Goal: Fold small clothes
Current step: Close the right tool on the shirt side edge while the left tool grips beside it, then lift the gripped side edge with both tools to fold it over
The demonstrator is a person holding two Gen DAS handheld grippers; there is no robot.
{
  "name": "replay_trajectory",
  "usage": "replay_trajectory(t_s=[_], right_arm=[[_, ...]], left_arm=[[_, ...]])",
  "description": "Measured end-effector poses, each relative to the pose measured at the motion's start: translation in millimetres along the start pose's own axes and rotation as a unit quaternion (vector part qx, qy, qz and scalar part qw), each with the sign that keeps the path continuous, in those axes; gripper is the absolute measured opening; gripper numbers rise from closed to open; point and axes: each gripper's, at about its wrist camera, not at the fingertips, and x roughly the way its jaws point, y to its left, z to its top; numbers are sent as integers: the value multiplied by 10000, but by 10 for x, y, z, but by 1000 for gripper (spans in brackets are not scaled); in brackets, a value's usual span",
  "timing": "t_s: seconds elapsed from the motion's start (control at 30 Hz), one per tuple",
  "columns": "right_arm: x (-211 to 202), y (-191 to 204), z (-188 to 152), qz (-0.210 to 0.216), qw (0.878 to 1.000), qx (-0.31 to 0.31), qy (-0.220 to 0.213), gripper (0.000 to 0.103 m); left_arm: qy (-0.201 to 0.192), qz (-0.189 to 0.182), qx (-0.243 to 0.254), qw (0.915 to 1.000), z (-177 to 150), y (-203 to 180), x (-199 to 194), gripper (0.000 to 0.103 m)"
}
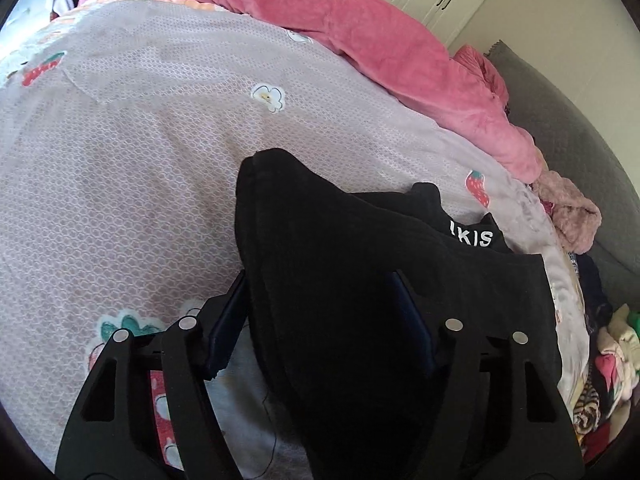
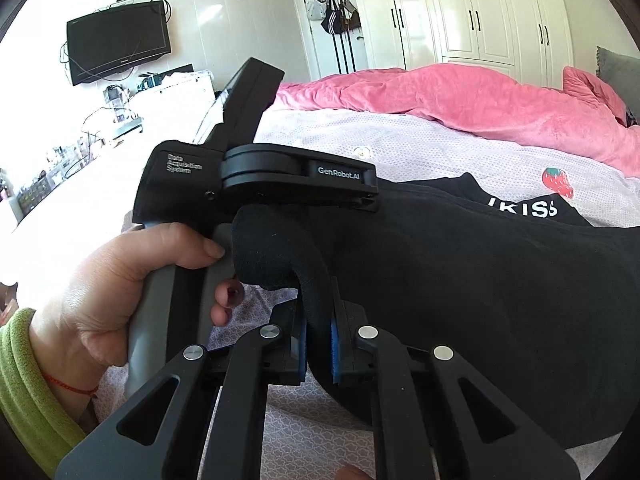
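A black garment [image 1: 340, 232] with white lettering [image 1: 472, 237] lies on the pale patterned bedsheet [image 1: 140, 160]. My left gripper [image 1: 320, 292] straddles its near left part. One pad [image 1: 230, 316] stands at the fabric's left edge and the other [image 1: 408, 320] is down in the cloth; I see no firm pinch. In the right wrist view the black garment [image 2: 480, 280] spreads to the right, and my right gripper [image 2: 318, 324] is shut on a rolled edge of it between the blue pads [image 2: 335, 344]. The left gripper [image 2: 374, 200], held by a hand [image 2: 120, 280], meets the cloth just above.
A pink duvet [image 1: 360, 28] is bunched along the far side of the bed. Loose clothes [image 1: 608, 360] are piled at the right beside a grey headboard [image 1: 580, 140]. White wardrobes [image 2: 480, 12], a wall television [image 2: 118, 42] and a cluttered desk [image 2: 120, 120] stand beyond.
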Motion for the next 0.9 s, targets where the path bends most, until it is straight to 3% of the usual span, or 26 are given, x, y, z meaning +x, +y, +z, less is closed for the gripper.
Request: replay_trajectory(t_s=[0.13, 0.2, 0.3, 0.9], right_arm=[[3, -11, -6, 13, 10000, 15, 13, 7], [8, -12, -3, 9, 10000, 9, 28, 7], [2, -9, -5, -7, 10000, -11, 27, 7], [-458, -249, 9, -135, 9989, 139, -419, 7]], left_arm=[[6, -47, -41, 10000, -9, -32, 26, 46], [-25, -47, -61, 10000, -14, -38, 5, 28], [-87, -59, -37, 9999, -17, -63, -44, 15], [-635, -228, 132, 9976, -132, -490, -597, 11]])
